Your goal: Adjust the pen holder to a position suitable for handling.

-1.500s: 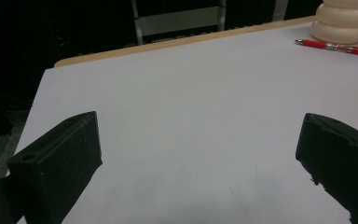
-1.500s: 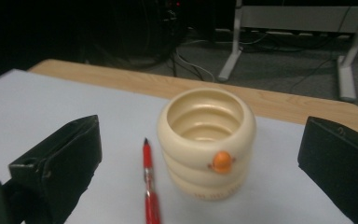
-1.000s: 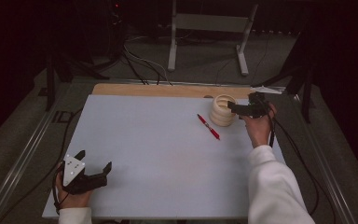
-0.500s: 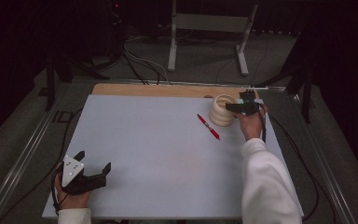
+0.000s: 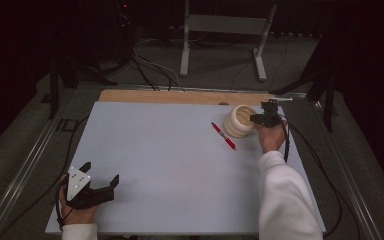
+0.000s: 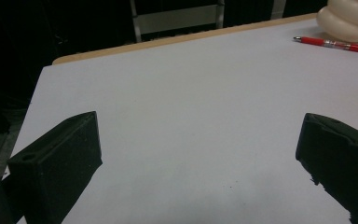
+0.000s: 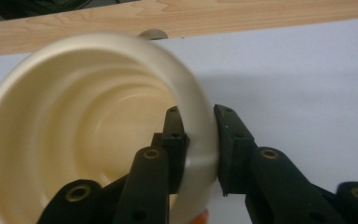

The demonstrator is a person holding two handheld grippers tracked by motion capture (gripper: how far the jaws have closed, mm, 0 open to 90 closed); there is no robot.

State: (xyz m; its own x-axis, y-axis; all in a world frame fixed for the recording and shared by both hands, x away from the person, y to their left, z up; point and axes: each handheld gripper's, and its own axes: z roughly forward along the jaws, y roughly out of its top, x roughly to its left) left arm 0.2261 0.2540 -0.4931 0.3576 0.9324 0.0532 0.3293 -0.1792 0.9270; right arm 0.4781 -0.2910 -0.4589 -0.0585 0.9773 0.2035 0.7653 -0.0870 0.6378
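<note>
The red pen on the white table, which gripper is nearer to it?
Right. The right gripper grips the ribbed cream cup just beside the red pen; the left gripper rests at the near left corner, far off.

The desk [image 5: 180, 165] carries one cream ribbed cup [image 5: 238, 120] and one red pen [image 5: 223, 135], and two hand-held grippers, the left [image 5: 101, 177] and the right [image 5: 256, 118], are there.

right hand-held gripper [image 7: 196, 140] lowered, jaws just closed — now pinching cream cup [image 7: 88, 121] wall
</note>
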